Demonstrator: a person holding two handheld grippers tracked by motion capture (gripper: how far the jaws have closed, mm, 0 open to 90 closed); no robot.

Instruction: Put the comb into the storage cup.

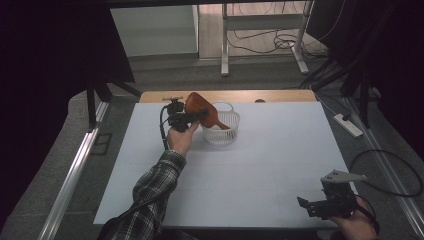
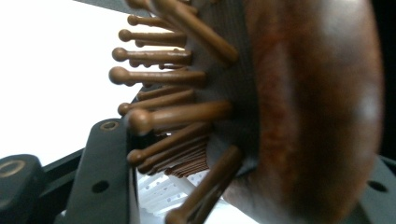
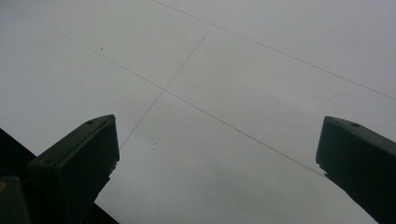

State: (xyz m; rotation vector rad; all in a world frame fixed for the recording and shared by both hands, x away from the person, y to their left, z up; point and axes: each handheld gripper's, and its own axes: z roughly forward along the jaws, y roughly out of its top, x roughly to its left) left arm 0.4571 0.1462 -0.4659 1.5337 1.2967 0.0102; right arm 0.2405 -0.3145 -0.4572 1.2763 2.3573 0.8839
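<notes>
On my left, the left gripper [image 1: 199,116] sits at about eleven o'clock on the white table [image 1: 260,170], held up off the surface by a hand in a plaid sleeve [image 1: 152,192]. Between its jaws is a brown wooden hairbrush [image 1: 202,110]. In the left gripper view the hairbrush [image 2: 299,112] crowds the lens, its round-tipped bristles [image 2: 159,77] pointing toward nine o'clock, and I see a sliver of gap between the bristle tips and the jaw on that side. I cannot tell whether the pads are pressing on it. The brush leans with its lower end down inside the white mesh basket [image 1: 221,131], which stands just at three o'clock of the gripper, near the table's far edge.

Moving right, the right gripper [image 1: 306,206] rests at about five o'clock, near the table's front right corner and well apart from the basket. In the right gripper view its two black jaws stand wide apart over bare table [image 3: 224,93], with nothing between them.
</notes>
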